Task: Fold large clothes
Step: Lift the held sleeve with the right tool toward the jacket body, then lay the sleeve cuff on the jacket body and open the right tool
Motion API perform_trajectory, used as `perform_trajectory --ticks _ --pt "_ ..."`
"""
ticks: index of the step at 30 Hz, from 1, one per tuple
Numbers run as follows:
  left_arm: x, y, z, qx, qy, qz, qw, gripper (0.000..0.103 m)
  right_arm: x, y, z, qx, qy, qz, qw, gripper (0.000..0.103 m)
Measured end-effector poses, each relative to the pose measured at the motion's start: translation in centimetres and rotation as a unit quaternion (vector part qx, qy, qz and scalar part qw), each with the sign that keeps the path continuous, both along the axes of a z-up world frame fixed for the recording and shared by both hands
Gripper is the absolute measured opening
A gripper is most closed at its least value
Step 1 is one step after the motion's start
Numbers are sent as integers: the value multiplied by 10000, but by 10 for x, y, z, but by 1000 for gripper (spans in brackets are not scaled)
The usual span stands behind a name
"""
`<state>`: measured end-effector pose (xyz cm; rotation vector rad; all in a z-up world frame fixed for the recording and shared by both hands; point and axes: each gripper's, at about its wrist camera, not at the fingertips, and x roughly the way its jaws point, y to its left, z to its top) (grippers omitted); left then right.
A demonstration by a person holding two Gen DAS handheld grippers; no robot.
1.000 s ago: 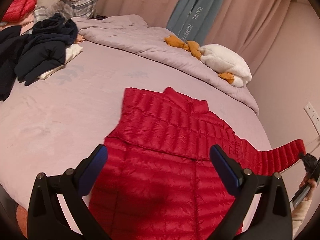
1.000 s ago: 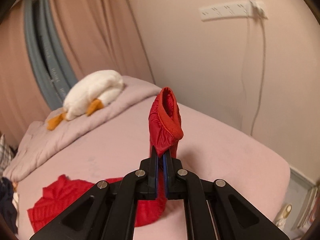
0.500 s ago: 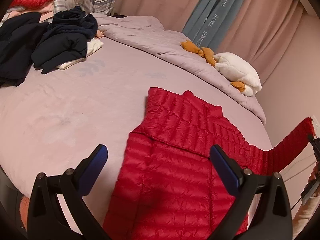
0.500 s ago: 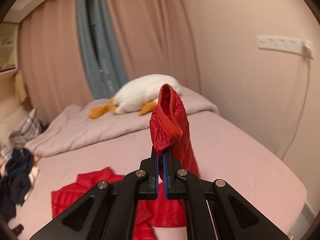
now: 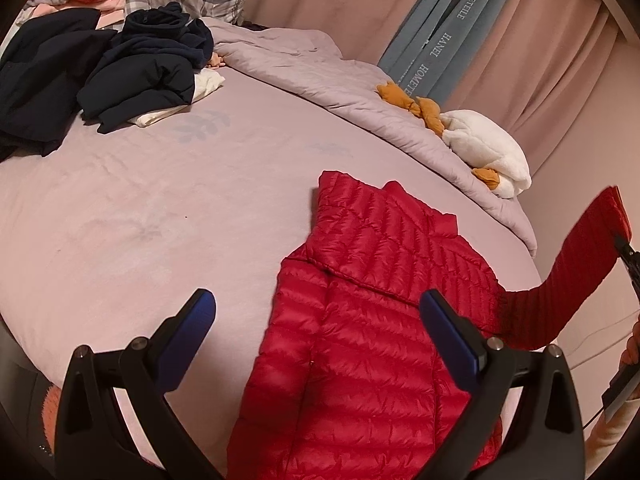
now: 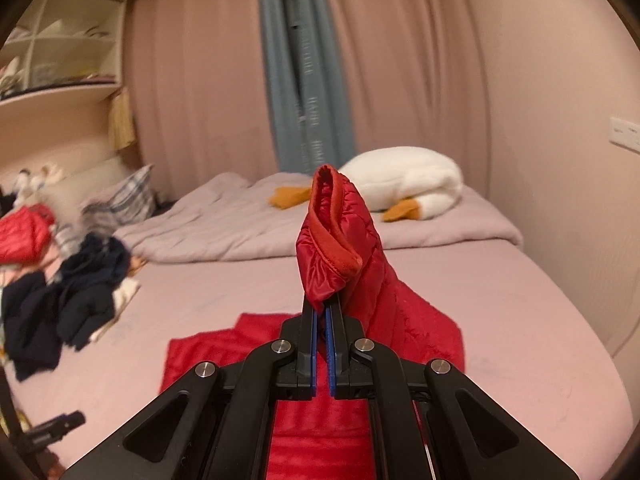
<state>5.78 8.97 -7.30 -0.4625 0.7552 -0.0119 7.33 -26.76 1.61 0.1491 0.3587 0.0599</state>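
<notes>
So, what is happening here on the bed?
A person is folding a red down jacket spread on the bed. The right gripper is shut on the sleeve cuff and holds that sleeve lifted off the bed. The left gripper hovers open above the jacket's body, holding nothing.

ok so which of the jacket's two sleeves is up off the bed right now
The sleeve on the right, its cuff pinched in the right gripper. The other sleeve lies folded flat across the red jacket.
</notes>
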Motion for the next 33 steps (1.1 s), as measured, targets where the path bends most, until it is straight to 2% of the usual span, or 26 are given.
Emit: perform_trajectory --ticks 13,20,25,33 --pt "5 4 -17 20 278 38 9996 102 4 80 -32 -270 471 1214 9911 5" --pt "6 4 -27 -40 409 75 9991 102 11 117 -73 -356 1157 1864 9750 5" --pt "6 2 -32 -7 480 87 9988 102 21 141 -106 -432 1743 2135 9603 5" --pt "5 4 -39 23 579 113 9983 102 25 159 -140 -443 2299 2353 9433 5"
